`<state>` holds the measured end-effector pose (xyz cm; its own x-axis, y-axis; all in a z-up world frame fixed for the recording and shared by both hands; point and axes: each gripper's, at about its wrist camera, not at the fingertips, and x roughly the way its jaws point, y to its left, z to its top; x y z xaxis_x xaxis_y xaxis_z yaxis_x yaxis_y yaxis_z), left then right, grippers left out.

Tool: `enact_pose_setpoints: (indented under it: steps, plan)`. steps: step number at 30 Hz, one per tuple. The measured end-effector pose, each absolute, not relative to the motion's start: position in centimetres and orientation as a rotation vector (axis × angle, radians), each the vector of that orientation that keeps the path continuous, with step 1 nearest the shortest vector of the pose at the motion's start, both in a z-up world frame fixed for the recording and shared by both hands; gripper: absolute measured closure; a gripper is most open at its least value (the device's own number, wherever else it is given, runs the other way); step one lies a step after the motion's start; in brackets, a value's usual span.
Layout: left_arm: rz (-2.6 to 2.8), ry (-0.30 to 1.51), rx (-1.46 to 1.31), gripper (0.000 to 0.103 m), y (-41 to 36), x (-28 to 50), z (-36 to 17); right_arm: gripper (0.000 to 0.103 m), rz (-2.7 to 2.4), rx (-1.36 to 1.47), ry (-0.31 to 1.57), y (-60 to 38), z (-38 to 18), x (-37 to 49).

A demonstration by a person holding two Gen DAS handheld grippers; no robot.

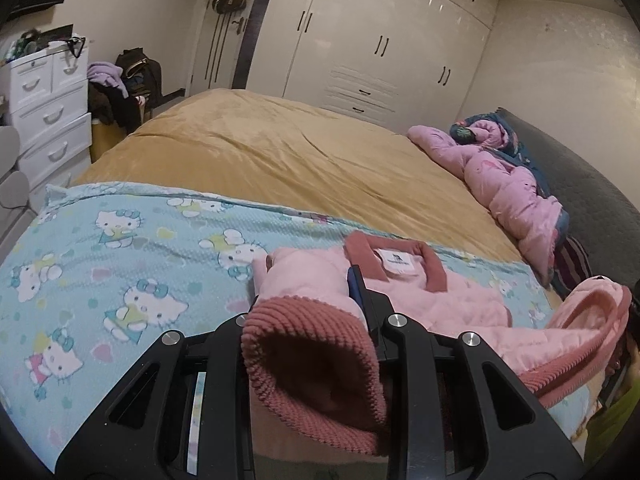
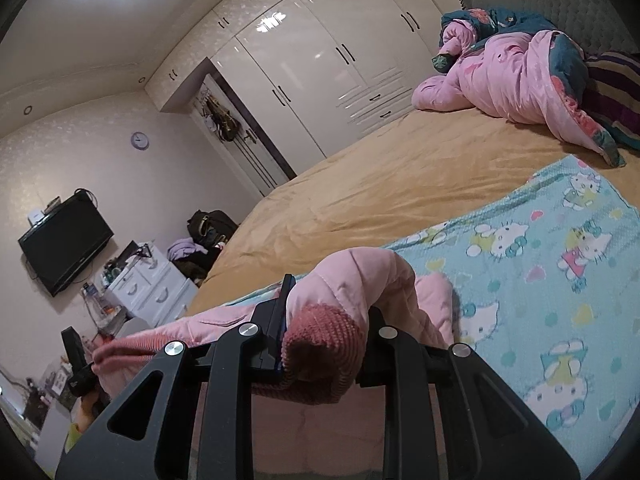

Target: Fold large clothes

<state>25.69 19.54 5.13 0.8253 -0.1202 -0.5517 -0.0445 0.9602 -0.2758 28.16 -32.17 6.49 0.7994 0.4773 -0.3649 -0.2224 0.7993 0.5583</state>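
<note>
A pink quilted jacket (image 1: 432,296) with dark pink ribbed collar and cuffs lies on a blue cartoon-cat blanket (image 1: 120,264) on the bed. My left gripper (image 1: 308,300) is shut on one sleeve near its ribbed cuff (image 1: 312,368), which hangs toward the camera. My right gripper (image 2: 328,312) is shut on the other sleeve by its ribbed cuff (image 2: 320,352); that sleeve (image 2: 360,276) humps up over the fingers. The right gripper also shows at the right edge of the left wrist view (image 1: 624,340), and the left gripper at the left of the right wrist view (image 2: 78,364).
The bed has a mustard cover (image 1: 280,148). A bunched pink and floral quilt (image 1: 512,184) lies by the grey headboard (image 1: 580,176). A white drawer unit (image 1: 48,108) and a pile of bags stand left of the bed. White wardrobes (image 1: 380,48) line the far wall.
</note>
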Motion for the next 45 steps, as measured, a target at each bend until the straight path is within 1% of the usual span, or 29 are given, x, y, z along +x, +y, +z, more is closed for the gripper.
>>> enact_pose_setpoints:
  steps: [7, 16, 22, 25, 28, 29, 30, 31, 32, 33, 36, 40, 41, 42, 43, 44, 45]
  plan:
    - [0.000, 0.640, -0.284, 0.084, 20.3, 30.6, 3.2, 0.081, 0.329, 0.521, 0.571, -31.8, 4.4, 33.7]
    - [0.030, 0.769, -0.255, 0.084, 20.2, 36.3, -1.8, 0.081, 0.264, 0.515, 0.742, -31.4, -0.5, 40.0]
    - [0.041, 0.819, -0.277, 0.082, 20.3, 38.6, -3.9, 0.081, 0.241, 0.560, 0.817, -31.4, -3.5, 42.5]
    - [0.044, 0.840, -0.298, 0.082, 20.6, 39.6, -4.7, 0.076, 0.262, 0.655, 0.847, -32.0, -4.6, 43.4]
    - [0.042, 0.845, -0.297, 0.082, 20.6, 39.9, -4.9, 0.068, 0.287, 0.729, 0.848, -32.6, -4.4, 43.3]
    - [0.040, 0.847, -0.300, 0.082, 20.7, 40.0, -4.9, 0.061, 0.297, 0.741, 0.839, -32.8, -4.0, 43.0]
    - [0.038, 0.851, -0.307, 0.082, 20.8, 40.1, -5.0, 0.039, 0.315, 0.766, 0.807, -32.9, -3.5, 42.4]
    - [0.035, 0.855, -0.317, 0.082, 21.0, 40.1, -5.1, 0.026, 0.308, 0.776, 0.778, -33.1, -2.9, 41.8]
    - [0.037, 0.857, -0.321, 0.082, 21.0, 40.3, -5.2, 0.004, 0.273, 0.773, 0.744, -33.3, -2.2, 40.9]
    - [0.038, 0.858, -0.325, 0.082, 21.0, 40.3, -5.2, 0.004, 0.251, 0.749, 0.706, -33.0, -1.2, 39.6]
    - [0.040, 0.855, -0.331, 0.080, 20.9, 40.3, -5.1, 0.004, 0.310, 0.632, 0.693, -29.8, 0.1, 37.1]
    - [0.039, 0.845, -0.358, 0.076, 20.9, 40.2, -4.8, 0.005, 0.452, 0.311, 0.732, -20.7, 0.0, 33.3]
    - [0.037, 0.841, -0.367, 0.074, 21.0, 40.1, -4.5, 0.005, 0.483, 0.258, 0.741, -18.8, -0.2, 32.8]
    - [0.036, 0.838, -0.370, 0.070, 21.0, 40.1, -4.3, 0.009, 0.515, 0.195, 0.764, -16.3, -0.8, 32.3]
    - [0.031, 0.828, -0.377, 0.067, 21.1, 39.9, -3.8, 0.015, 0.521, 0.135, 0.797, -14.0, -1.5, 32.2]
    - [0.026, 0.818, -0.385, 0.061, 21.2, 39.7, -3.4, 0.029, 0.512, 0.103, 0.821, -12.8, -2.0, 32.4]
    - [0.021, 0.810, -0.390, 0.053, 21.2, 39.6, -3.0, 0.032, 0.495, 0.057, 0.874, -10.9, -3.3, 33.1]
